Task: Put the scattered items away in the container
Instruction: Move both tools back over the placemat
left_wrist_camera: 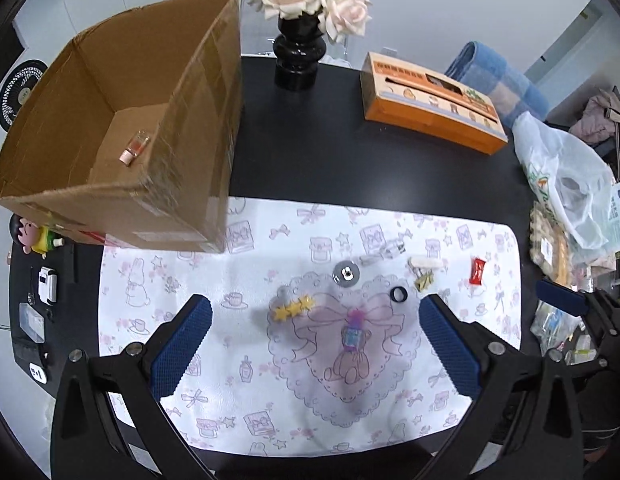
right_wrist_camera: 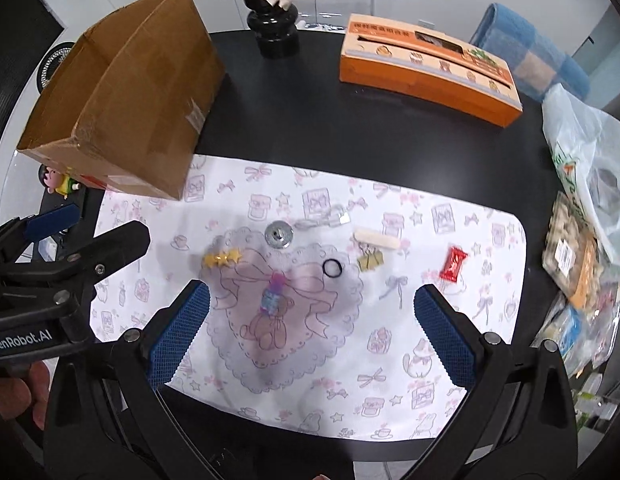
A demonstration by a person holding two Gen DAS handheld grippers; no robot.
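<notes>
Both grippers hover above a patterned mat (left_wrist_camera: 490,320), tilted downward over it. The left gripper (left_wrist_camera: 316,340) has its blue-padded fingers (left_wrist_camera: 182,344) spread wide and holds nothing; the right gripper (right_wrist_camera: 312,330) is likewise wide open and empty, and its camera shows the left gripper's side at the left edge with part of a hand (right_wrist_camera: 18,392) beneath it. Between the left fingers lies a small purple toy (left_wrist_camera: 353,330); just beyond them are a yellow star clip (left_wrist_camera: 293,307), a black ring (left_wrist_camera: 399,294) and a round metal disc (left_wrist_camera: 346,274). Beyond the right fingertip lie a gold binder clip (left_wrist_camera: 424,280) and a red candy wrapper (left_wrist_camera: 477,271). Farther, beyond the left finger, stands the open cardboard box (left_wrist_camera: 198,120), holding a small clear bottle (left_wrist_camera: 135,148). At the far edge stand a black vase of roses (left_wrist_camera: 298,56) and an orange box (left_wrist_camera: 430,108).
</notes>
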